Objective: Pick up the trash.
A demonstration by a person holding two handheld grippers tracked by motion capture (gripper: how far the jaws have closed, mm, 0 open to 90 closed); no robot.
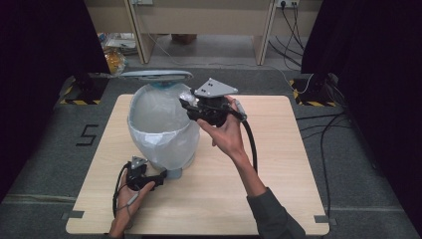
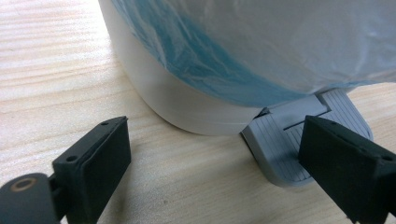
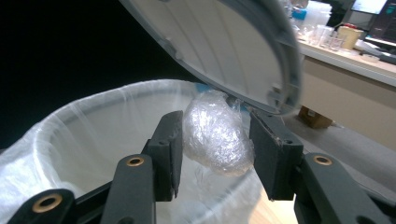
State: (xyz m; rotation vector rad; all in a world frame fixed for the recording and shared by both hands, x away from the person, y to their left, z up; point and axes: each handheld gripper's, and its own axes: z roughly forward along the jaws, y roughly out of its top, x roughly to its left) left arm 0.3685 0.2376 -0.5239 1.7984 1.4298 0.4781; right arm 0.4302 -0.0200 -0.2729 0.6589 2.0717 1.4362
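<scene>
A white pedal bin (image 1: pixel 160 130) with a clear liner (image 3: pixel 88 123) stands on the table's left half, its grey lid (image 1: pixel 157 74) raised. My right gripper (image 1: pixel 186 103) hovers over the bin's right rim, shut on a crumpled ball of clear plastic wrap (image 3: pixel 217 137), just under the lid (image 3: pixel 224 46). My left gripper (image 1: pixel 161 178) rests low on the table at the bin's front, open. In the left gripper view, the left gripper (image 2: pixel 215 140) has one jaw lying over the grey ribbed pedal (image 2: pixel 280 140) and the other beside the bin's base (image 2: pixel 187 105); whether it presses the pedal I cannot tell.
The wooden table (image 1: pixel 283 194) has free room to the right of and in front of the bin. Black cables (image 1: pixel 323 129) trail over the floor on the right. A wooden desk (image 1: pixel 199 20) stands behind, with clutter (image 1: pixel 117 50) at the back left.
</scene>
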